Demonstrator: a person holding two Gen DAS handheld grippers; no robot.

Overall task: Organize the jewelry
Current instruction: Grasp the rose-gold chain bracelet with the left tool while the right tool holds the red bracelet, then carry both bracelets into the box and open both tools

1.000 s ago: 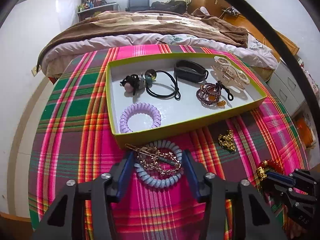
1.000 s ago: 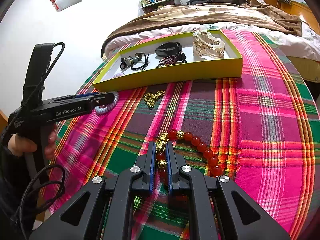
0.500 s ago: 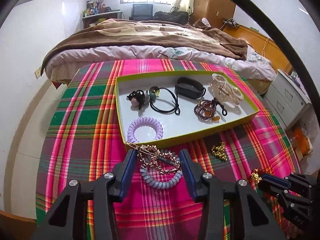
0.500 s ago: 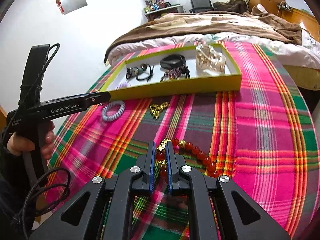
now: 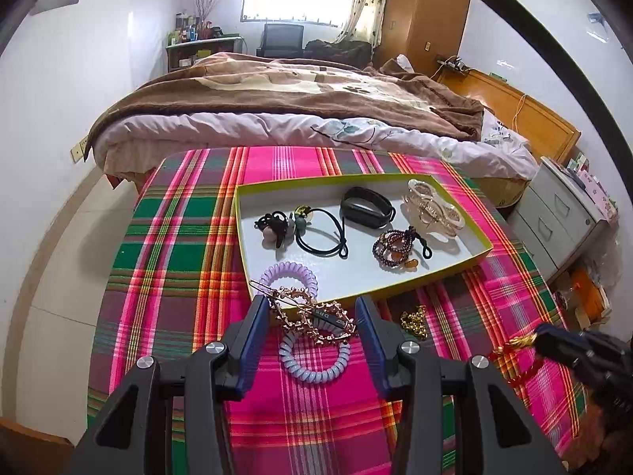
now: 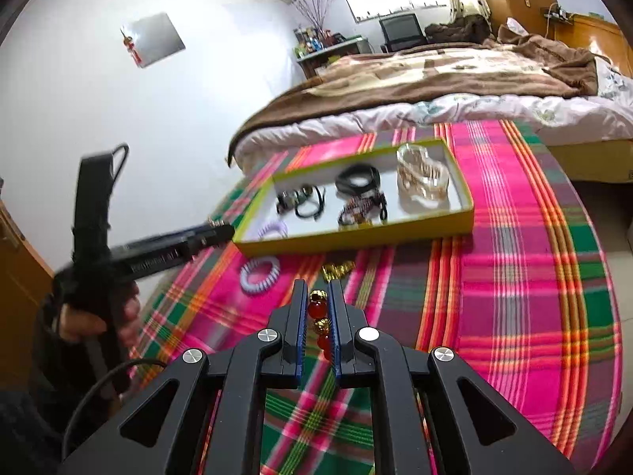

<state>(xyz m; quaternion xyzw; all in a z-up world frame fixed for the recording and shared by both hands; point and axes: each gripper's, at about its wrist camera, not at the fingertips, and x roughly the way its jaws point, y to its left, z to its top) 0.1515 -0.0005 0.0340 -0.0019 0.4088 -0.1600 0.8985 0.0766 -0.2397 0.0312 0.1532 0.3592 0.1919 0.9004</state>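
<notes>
A yellow-green tray on the plaid cloth holds hair ties, a black band, a purple coil tie, a beaded bracelet and a clear claw clip. My left gripper is shut on a rose-gold hair clip, held above the cloth near the tray's front edge, over a pale blue coil tie. My right gripper is shut on a red bead bracelet with gold beads, lifted off the cloth; it shows in the left wrist view.
A small gold chain lies on the cloth in front of the tray. A bed stands behind the table. Grey drawers stand at the right. The person's hand holds the left gripper.
Both grippers have risen from the cloth. The left lifted the hair clip off the blue coil tie toward the tray. The right lifted the red bracelet clear of the cloth.
</notes>
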